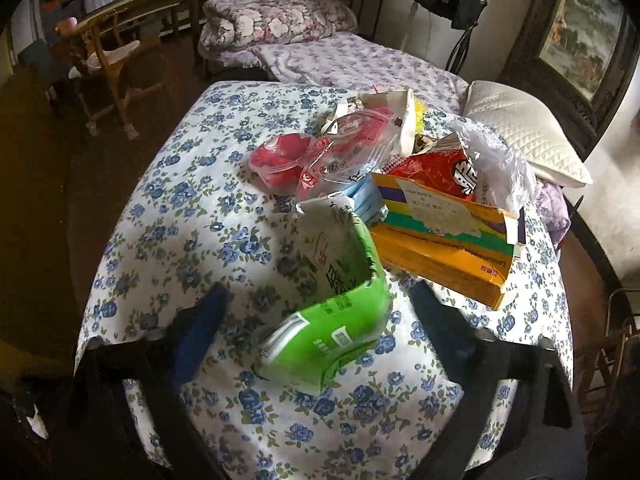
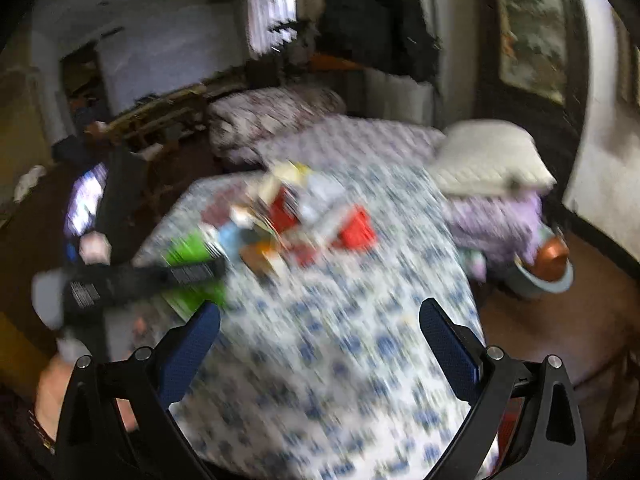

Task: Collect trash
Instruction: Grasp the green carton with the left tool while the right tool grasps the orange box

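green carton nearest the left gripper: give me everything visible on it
The green carton is a torn-open paperboard box, bright green outside with white panels, printed characters and a small code label. Its top is ripped away, showing a pale inside. It lies tilted on the floral tablecloth, between the open fingers of the left gripper, which do not visibly grip it. Its far edge seems to meet the orange box. In the right wrist view it is only a green blur.

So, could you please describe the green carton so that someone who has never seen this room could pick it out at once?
Find the table with the blue-flowered cloth, then the heap of trash on it. The green carton lies at the heap's near edge, between the fingers of the open left gripper, just in front of the orange box. It is the only bright green piece, torn open at the top with a white inside.
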Available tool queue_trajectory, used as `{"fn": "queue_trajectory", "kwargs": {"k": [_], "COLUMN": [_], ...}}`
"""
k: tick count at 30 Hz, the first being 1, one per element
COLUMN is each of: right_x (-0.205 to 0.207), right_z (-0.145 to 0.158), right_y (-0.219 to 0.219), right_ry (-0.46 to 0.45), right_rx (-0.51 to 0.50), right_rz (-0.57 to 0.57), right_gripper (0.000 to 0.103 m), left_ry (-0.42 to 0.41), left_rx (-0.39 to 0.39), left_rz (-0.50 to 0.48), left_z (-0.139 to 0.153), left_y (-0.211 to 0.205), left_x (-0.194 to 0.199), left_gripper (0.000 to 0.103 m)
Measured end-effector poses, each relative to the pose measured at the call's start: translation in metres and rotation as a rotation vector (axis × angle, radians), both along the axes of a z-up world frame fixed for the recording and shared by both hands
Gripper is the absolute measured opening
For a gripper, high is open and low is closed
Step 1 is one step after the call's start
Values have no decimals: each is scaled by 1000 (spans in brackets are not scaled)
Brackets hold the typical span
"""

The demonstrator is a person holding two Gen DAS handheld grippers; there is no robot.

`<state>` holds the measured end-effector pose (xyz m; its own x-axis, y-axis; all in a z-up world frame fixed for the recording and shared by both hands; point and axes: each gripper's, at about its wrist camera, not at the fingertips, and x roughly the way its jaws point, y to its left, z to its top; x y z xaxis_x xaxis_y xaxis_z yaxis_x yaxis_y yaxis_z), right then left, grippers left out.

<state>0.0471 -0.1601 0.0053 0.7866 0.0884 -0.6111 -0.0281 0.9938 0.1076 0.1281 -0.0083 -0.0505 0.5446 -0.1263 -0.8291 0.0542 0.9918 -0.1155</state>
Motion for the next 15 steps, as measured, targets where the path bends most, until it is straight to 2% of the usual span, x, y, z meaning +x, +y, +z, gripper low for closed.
{"fn": "queue_trajectory", "kwargs": {"k": [2, 3, 5, 6, 8, 13, 15], "right_x": [18, 23, 46, 56, 71, 98, 109], "right_z": [7, 8, 5, 2, -8, -34, -42], "right_y": [6, 8, 13, 13, 17, 18, 23], "right_ry": [-17, -20, 1, 23, 70, 162, 184], "right_rx": [5, 5, 10, 11, -1, -2, -3], "right_rz": [54, 70, 116, 123, 134, 144, 152], "right_gripper": [97, 97, 97, 94, 79, 72, 62], "left_ry": [32, 29, 12, 12, 13, 21, 25], "left_rx": [-43, -57, -34, -37, -51, -93, -119], "left_rz": [-17, -21, -11, -19, -40, -47, -42], "left_z": [-6, -7, -4, -5, -5, -5, -5], "left_y": [5, 7, 10, 12, 17, 29, 31], "left_x": [3, 3, -3, -6, -10, -11, -10], "left_gripper": [65, 65, 65, 65, 65, 65, 65]}}
